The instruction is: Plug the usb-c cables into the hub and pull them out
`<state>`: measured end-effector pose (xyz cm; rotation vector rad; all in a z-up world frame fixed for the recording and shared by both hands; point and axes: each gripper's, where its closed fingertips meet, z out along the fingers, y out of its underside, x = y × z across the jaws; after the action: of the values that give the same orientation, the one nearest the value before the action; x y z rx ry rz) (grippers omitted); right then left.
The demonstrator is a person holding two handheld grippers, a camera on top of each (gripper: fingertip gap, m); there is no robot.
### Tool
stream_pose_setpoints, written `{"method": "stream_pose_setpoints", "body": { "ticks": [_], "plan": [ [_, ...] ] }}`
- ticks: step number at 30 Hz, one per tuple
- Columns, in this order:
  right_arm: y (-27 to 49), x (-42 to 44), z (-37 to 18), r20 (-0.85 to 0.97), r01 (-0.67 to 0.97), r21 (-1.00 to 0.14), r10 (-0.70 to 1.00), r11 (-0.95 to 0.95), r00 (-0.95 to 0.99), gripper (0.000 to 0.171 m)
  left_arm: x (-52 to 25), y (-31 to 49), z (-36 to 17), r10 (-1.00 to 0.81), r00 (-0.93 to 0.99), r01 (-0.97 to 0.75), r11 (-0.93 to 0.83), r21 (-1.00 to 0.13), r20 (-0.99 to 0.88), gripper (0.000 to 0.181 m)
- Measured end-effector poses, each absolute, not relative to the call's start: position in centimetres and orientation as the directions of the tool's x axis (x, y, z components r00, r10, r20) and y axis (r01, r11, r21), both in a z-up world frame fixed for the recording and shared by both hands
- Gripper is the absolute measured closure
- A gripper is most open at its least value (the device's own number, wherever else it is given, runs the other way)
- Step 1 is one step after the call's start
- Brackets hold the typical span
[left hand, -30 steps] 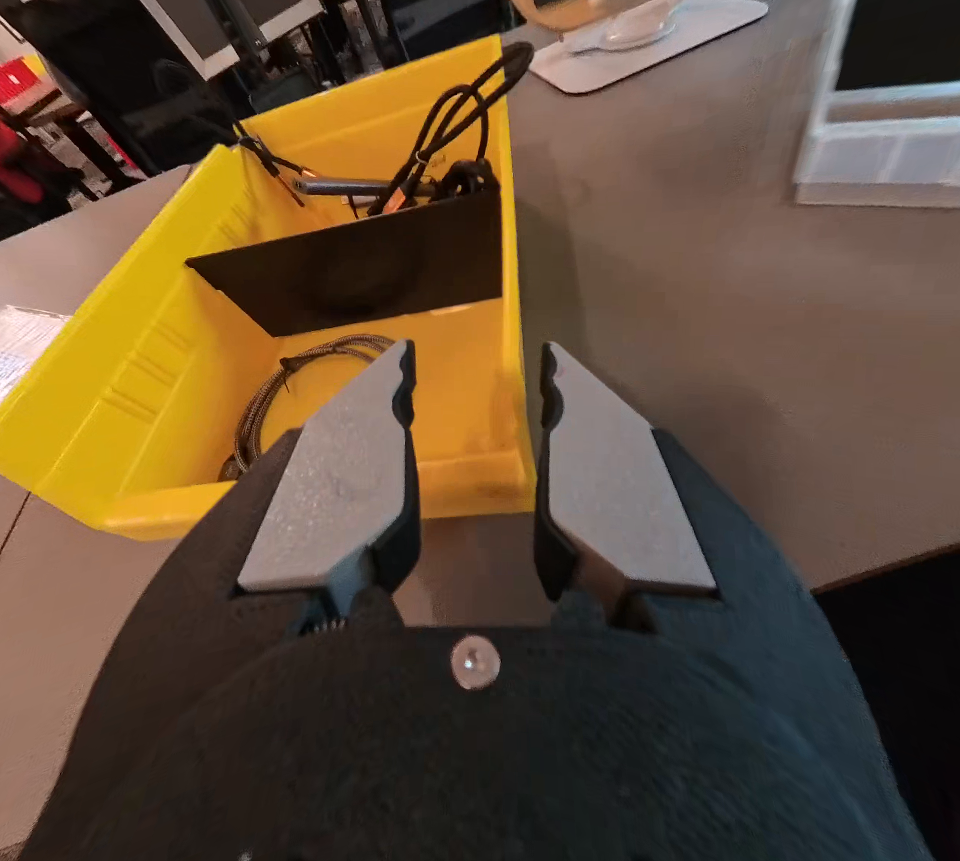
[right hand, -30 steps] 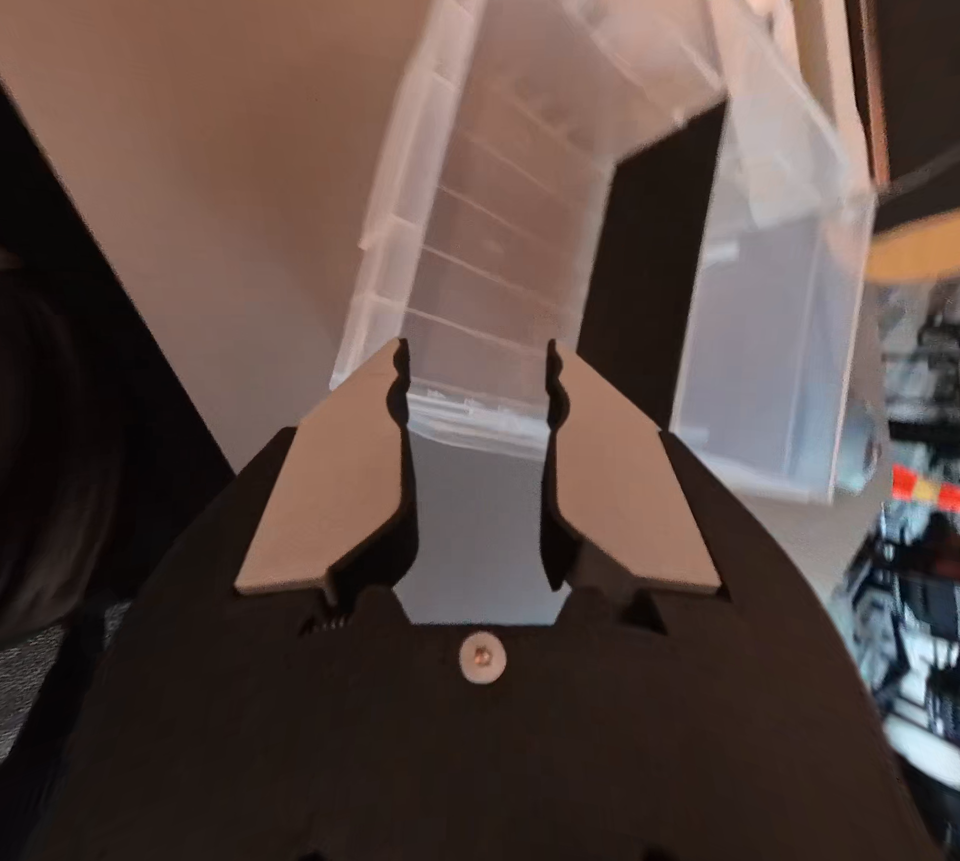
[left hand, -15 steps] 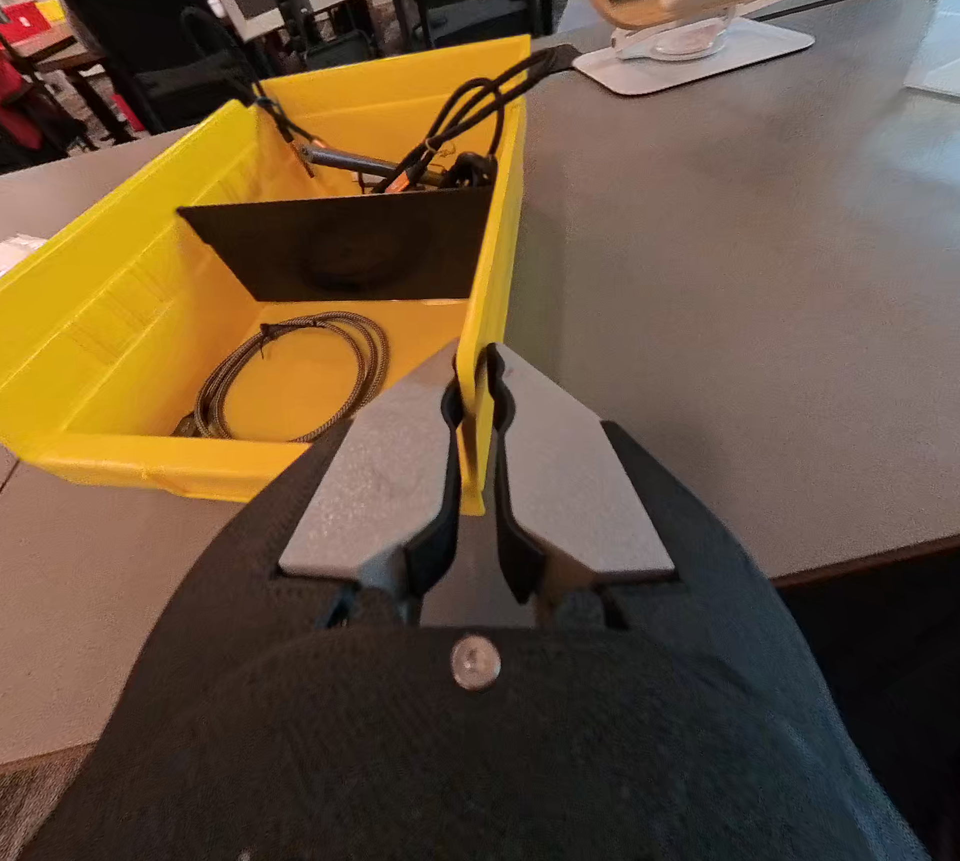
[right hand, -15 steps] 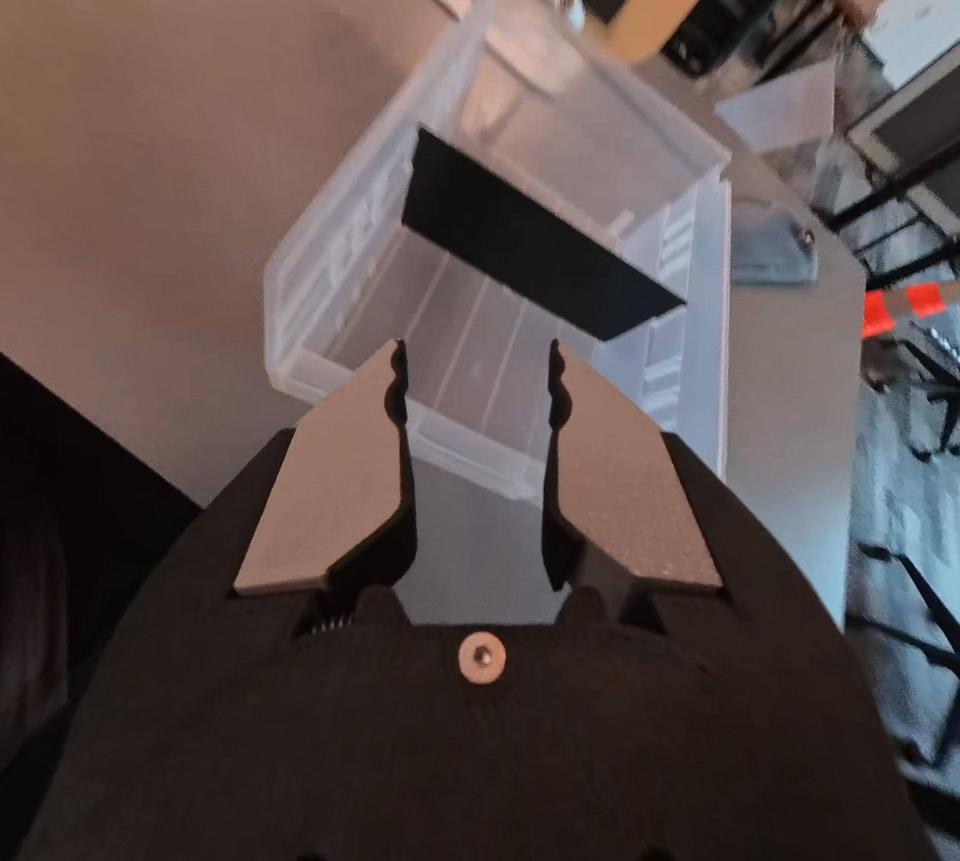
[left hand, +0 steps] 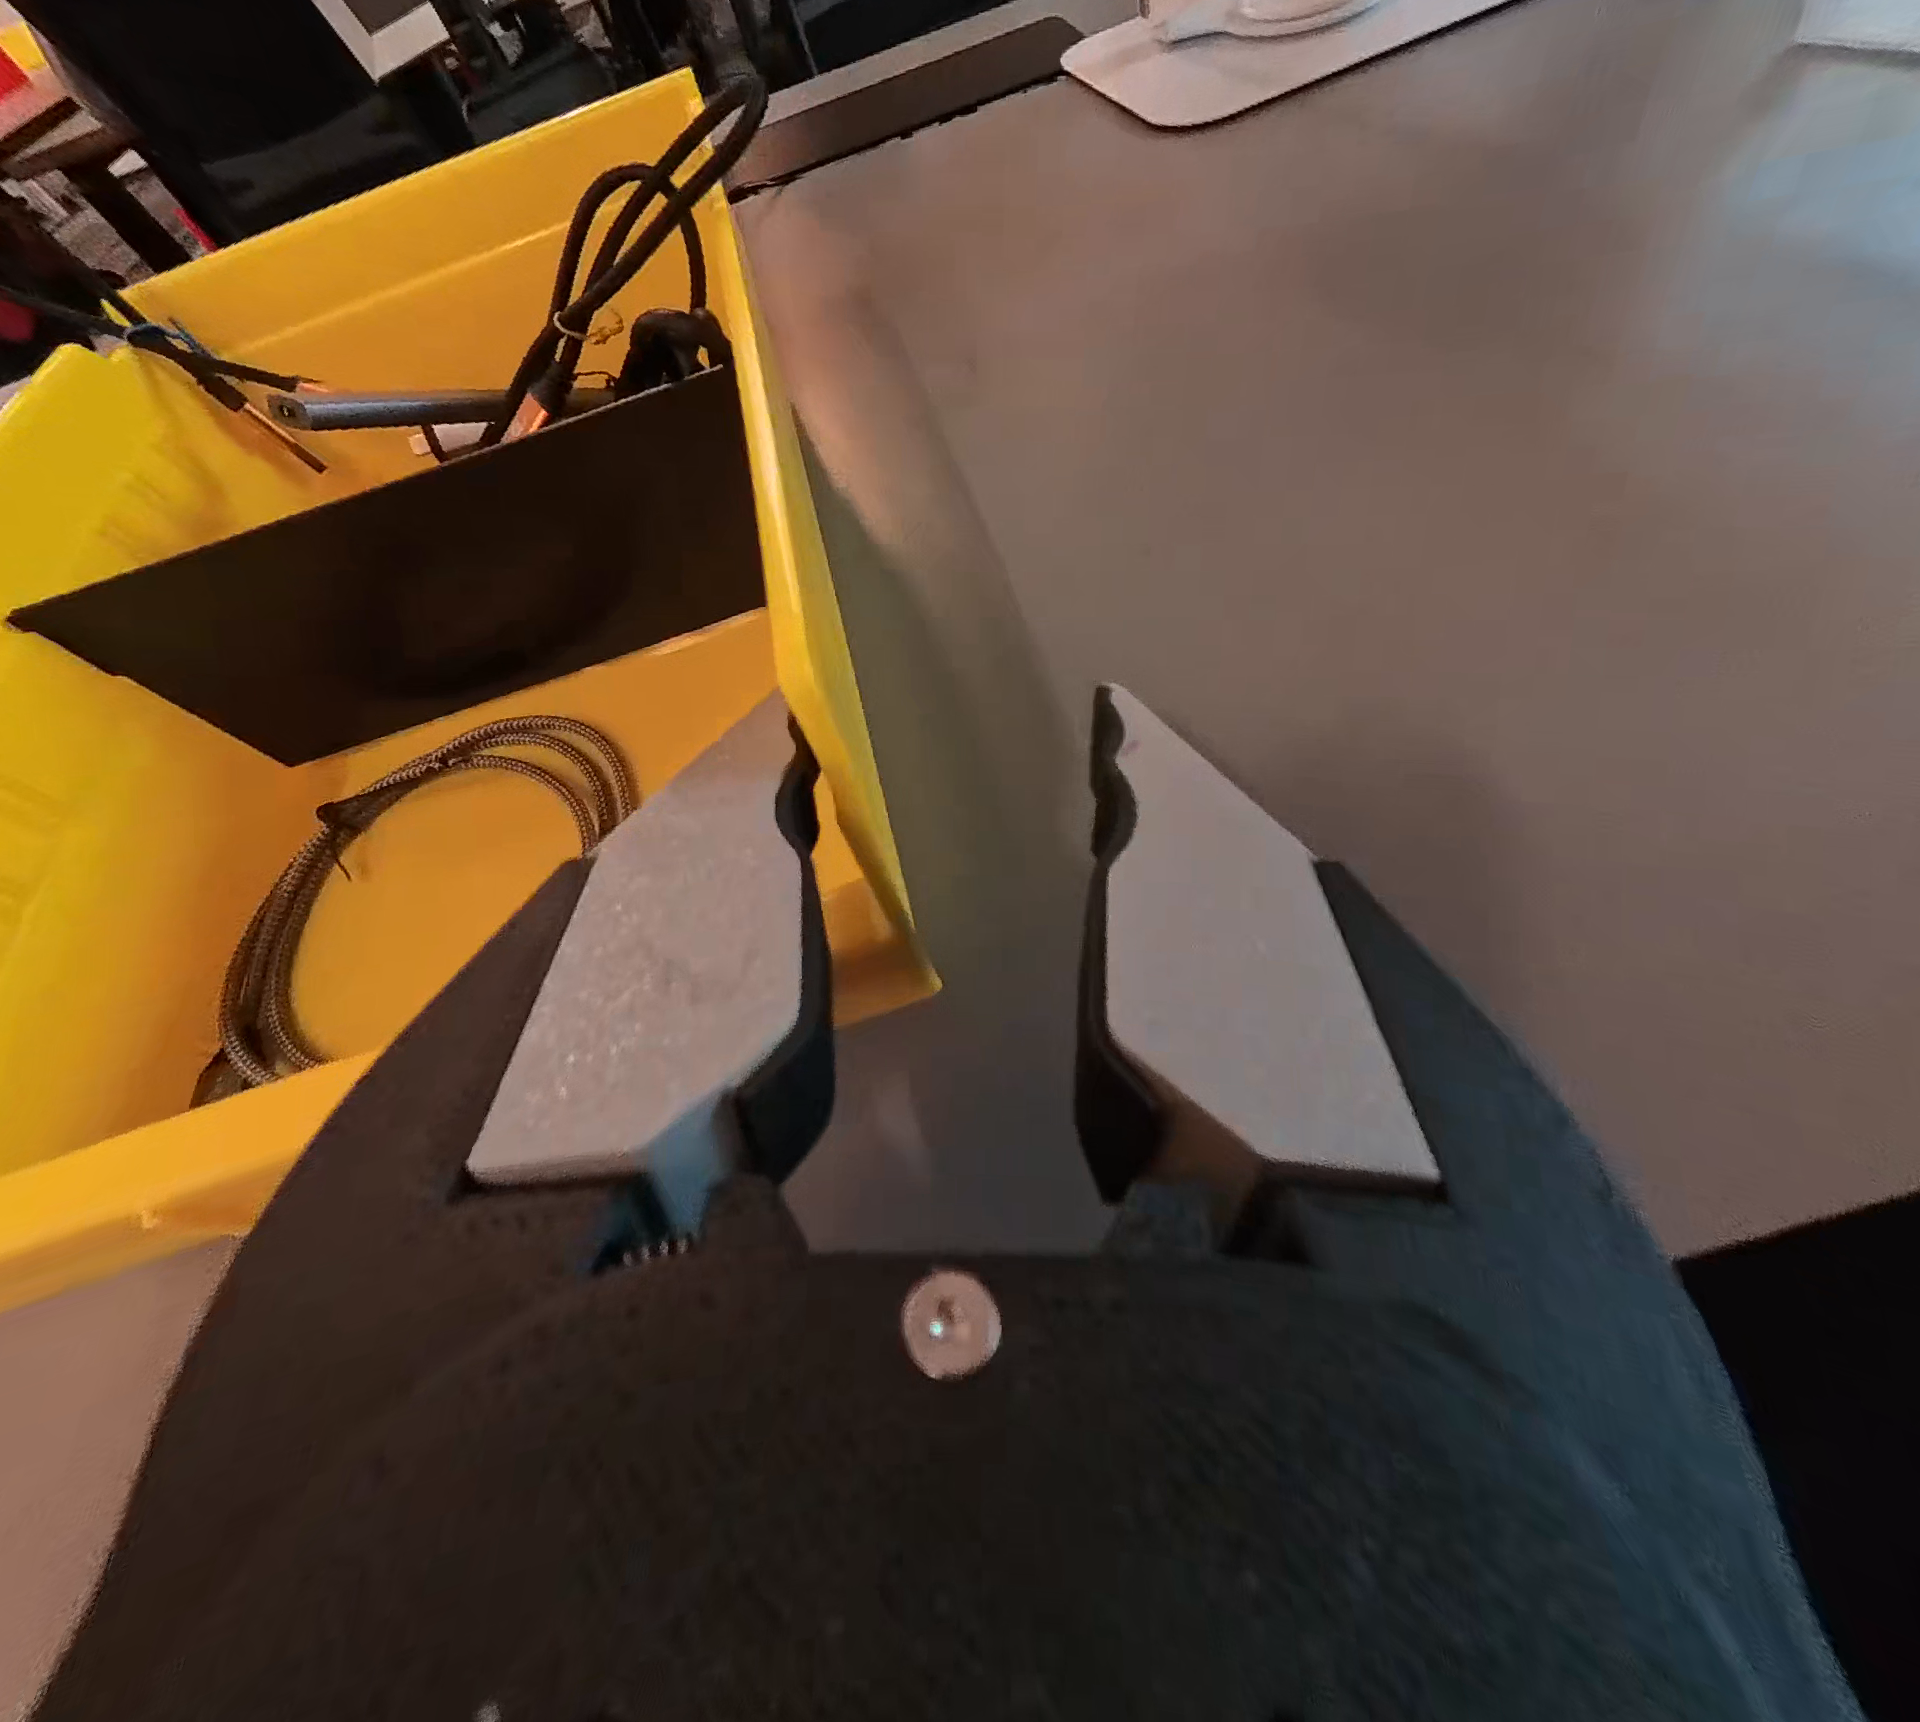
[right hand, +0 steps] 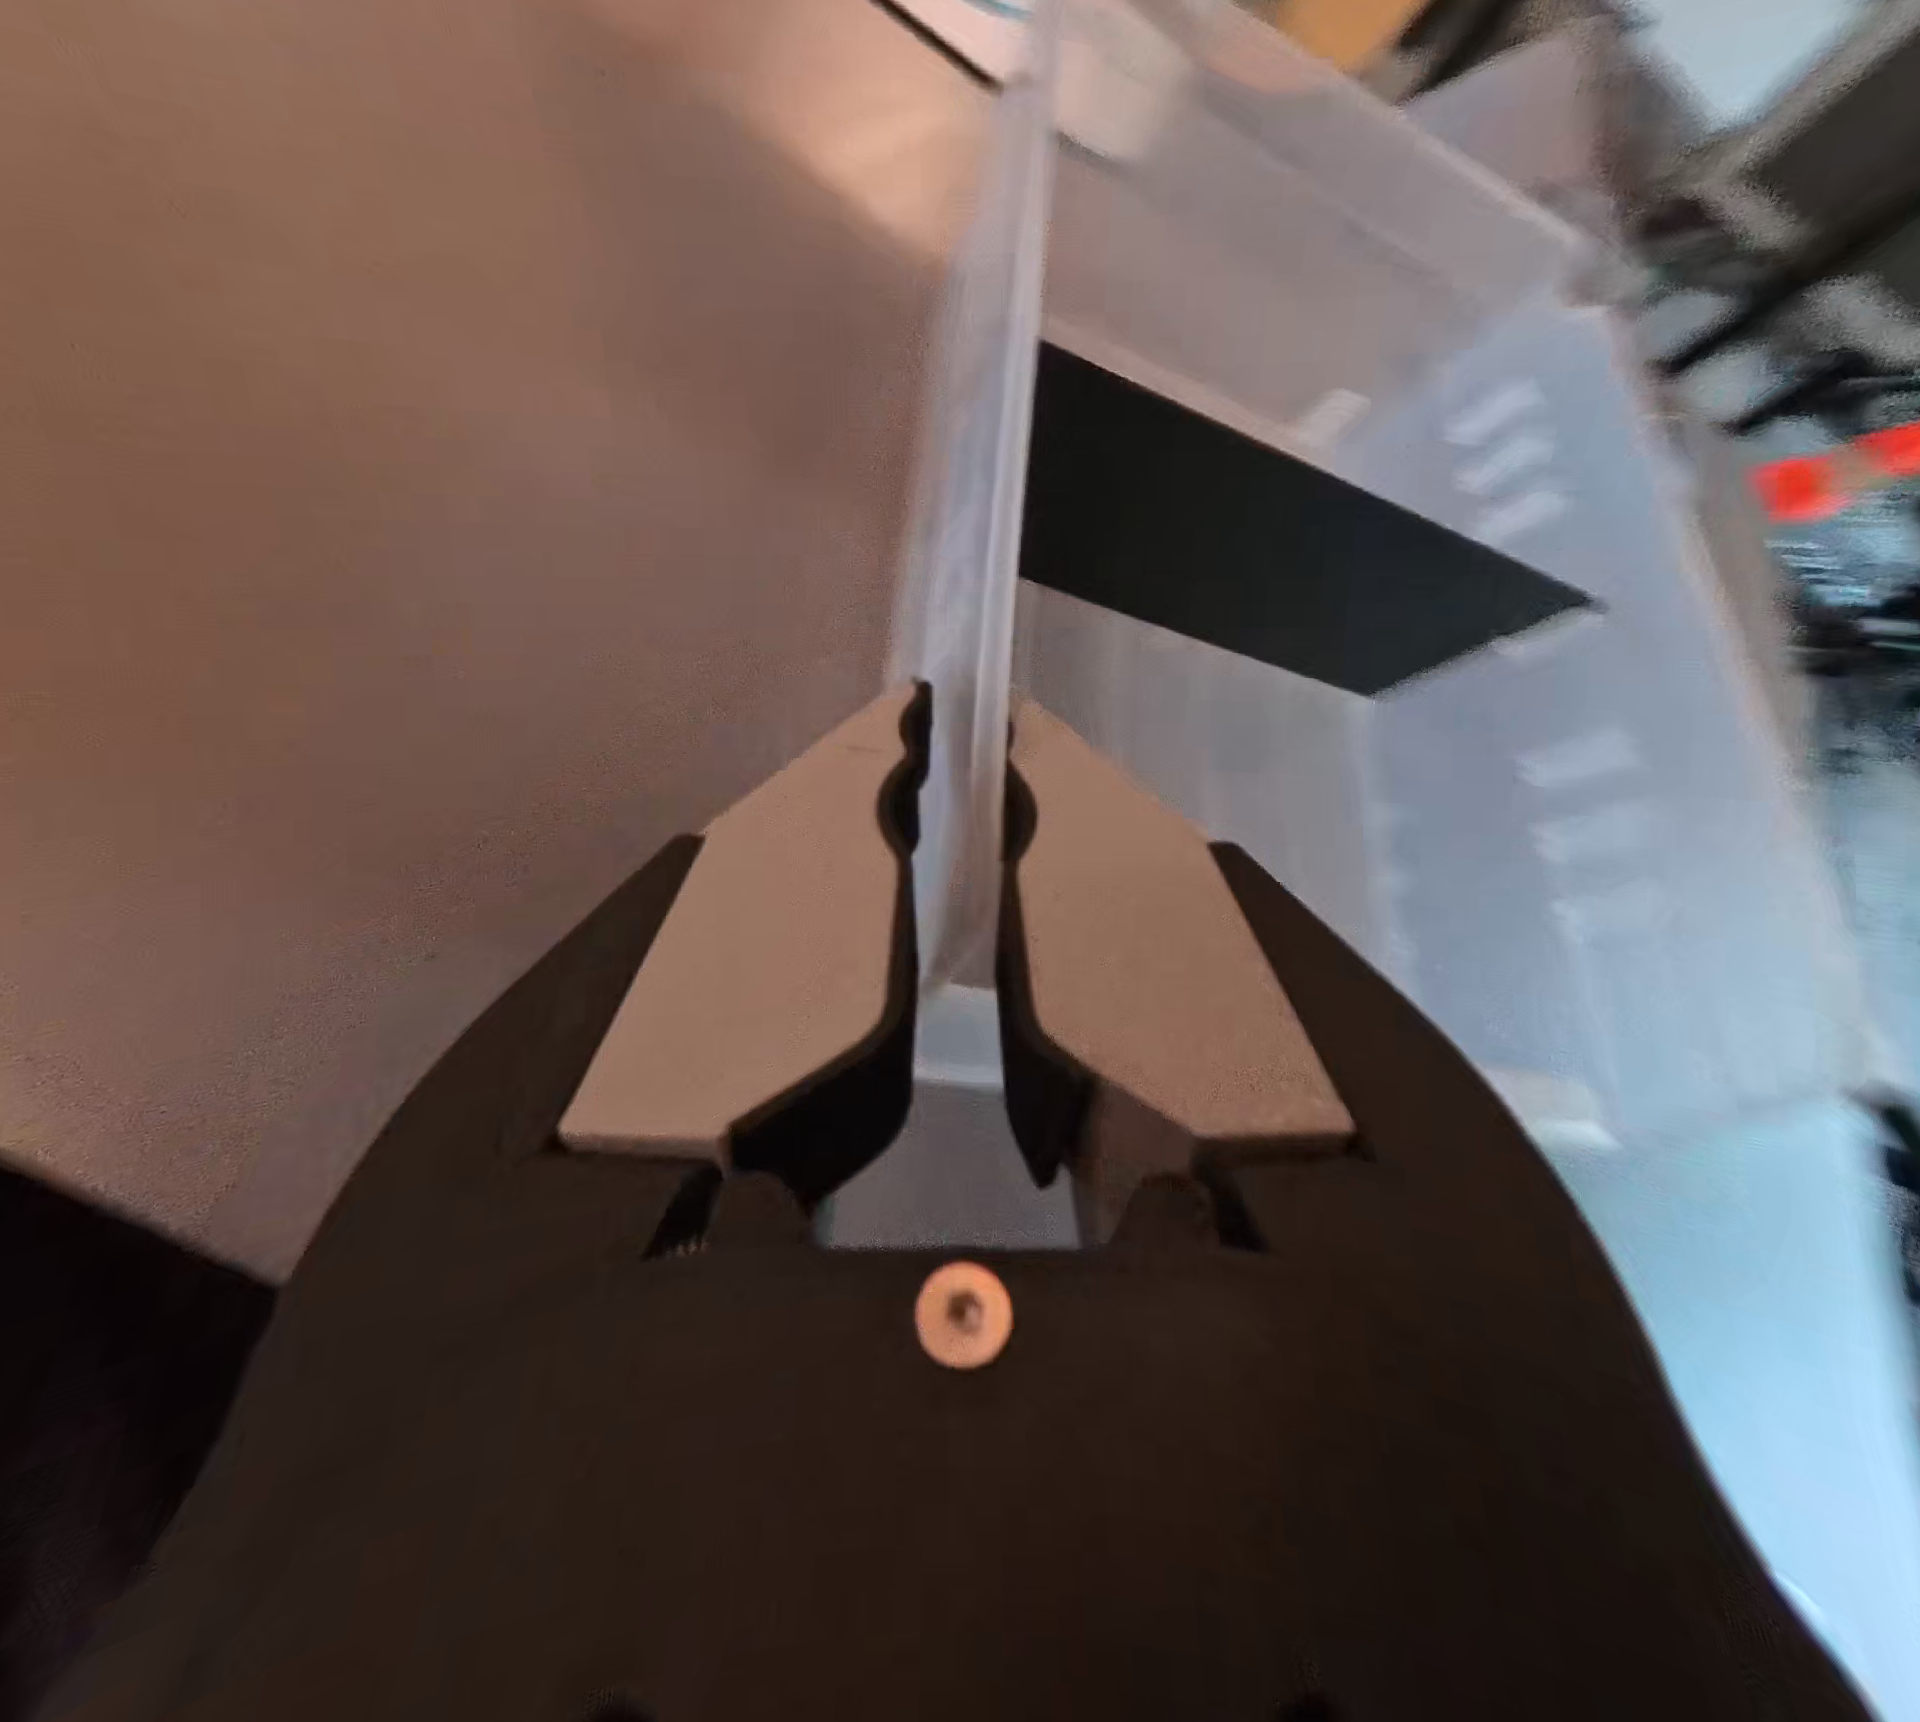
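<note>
Grey desk [left hand: 1351,446], matte surface. Yellow bin [left hand: 94,1184] sits on it at the left side, near the front edge. White monitor base [left hand: 1320,10] stands at the far side. Clear plastic bin [right hand: 1558,737] rests on the desk; view blurred.

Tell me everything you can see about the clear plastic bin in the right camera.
The clear plastic bin is a translucent, frosted, open-topped box with ribbed walls, resting on the grey table. A black divider crosses its inside; the near compartment looks empty. The right tongs are shut on its near side wall, one finger inside and one outside. Motion blur hides finer detail.
</note>
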<state>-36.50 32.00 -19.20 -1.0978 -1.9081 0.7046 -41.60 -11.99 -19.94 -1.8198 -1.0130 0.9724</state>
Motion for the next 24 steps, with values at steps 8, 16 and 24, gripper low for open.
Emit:
{"method": "stream_pose_setpoints", "body": {
  "ticks": [8, 16, 24],
  "plan": [
    [35.6, -34.8, -19.1, 0.341, 0.469, -0.794, 0.922, 0.386, -0.181, 0.165, -40.1, -14.1, -18.5, 0.906, 0.387, 0.242, -0.28, -0.929, -0.172, 0.135],
    [36.9, -35.9, -16.3, 0.39, 0.475, -0.788, 0.915, 0.391, -0.105, 0.154, -40.3, -18.0, -16.5, 0.922, 0.376, 0.301, -0.221, -0.928, -0.098, 0.114],
    [26.2, -36.1, -7.3, 0.154, 0.231, -0.931, 0.879, 0.282, -0.452, 0.123, -39.2, -17.5, -12.0, 0.836, 0.543, 0.287, -0.091, -0.953, 0.084, 0.127]
  ]
}}
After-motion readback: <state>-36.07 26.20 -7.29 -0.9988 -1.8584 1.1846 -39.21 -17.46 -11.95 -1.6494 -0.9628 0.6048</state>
